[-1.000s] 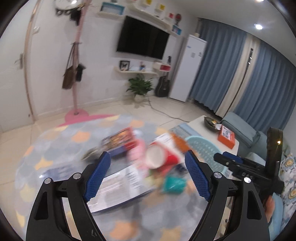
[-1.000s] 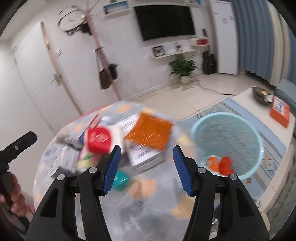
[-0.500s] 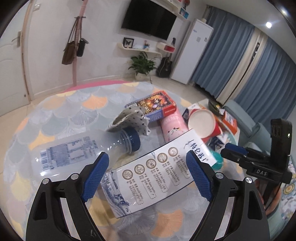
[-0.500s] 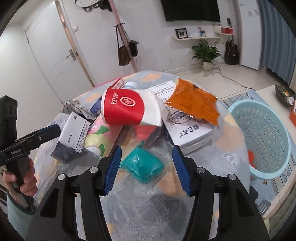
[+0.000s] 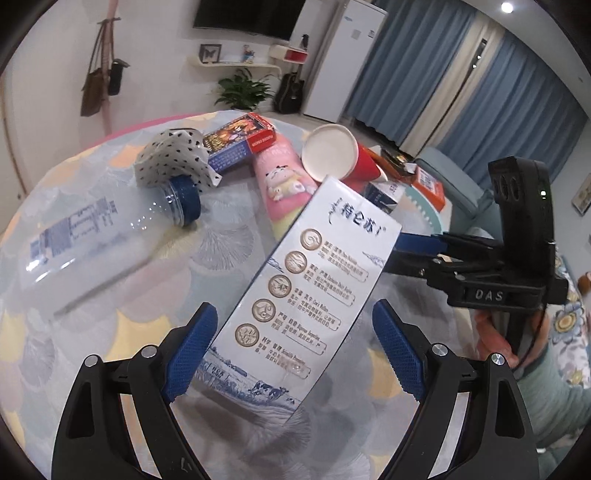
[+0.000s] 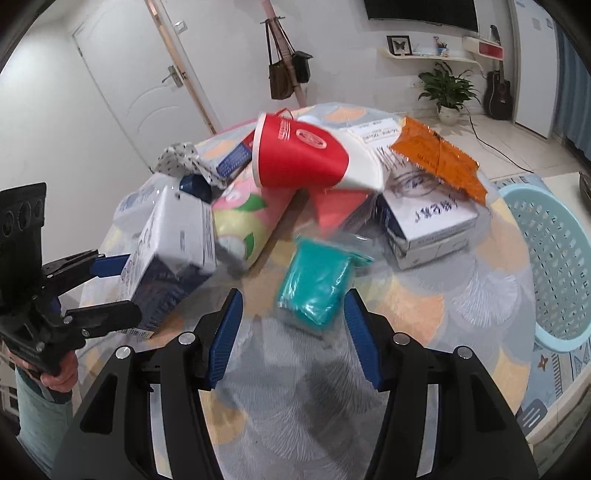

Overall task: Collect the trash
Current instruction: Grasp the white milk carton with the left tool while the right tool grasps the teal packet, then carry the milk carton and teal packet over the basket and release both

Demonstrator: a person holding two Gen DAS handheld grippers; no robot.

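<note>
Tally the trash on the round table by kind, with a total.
Cartons and boxes: 3, the milk carton, card box, flat box
Paper cups: 1
Bottles: 1
Pouches and wrappers: 4
Total: 9

Evenly lit from a ceiling spotlight [image 5: 506, 7], strongly fisheye-bent with black vignetted corners, motion-smeared on the teal packet [image 6: 316, 286] and clear bottle [image 5: 92, 236], soft shadows pooled on the bench [image 6: 424, 306].

On the round patterned table [image 6: 480, 306] lie one red paper cup [image 6: 301, 160], one clear plastic bottle [image 5: 92, 236] and three printed cardboard boxes. Beside the table stands one light blue plastic basket [image 6: 550, 258].
</note>
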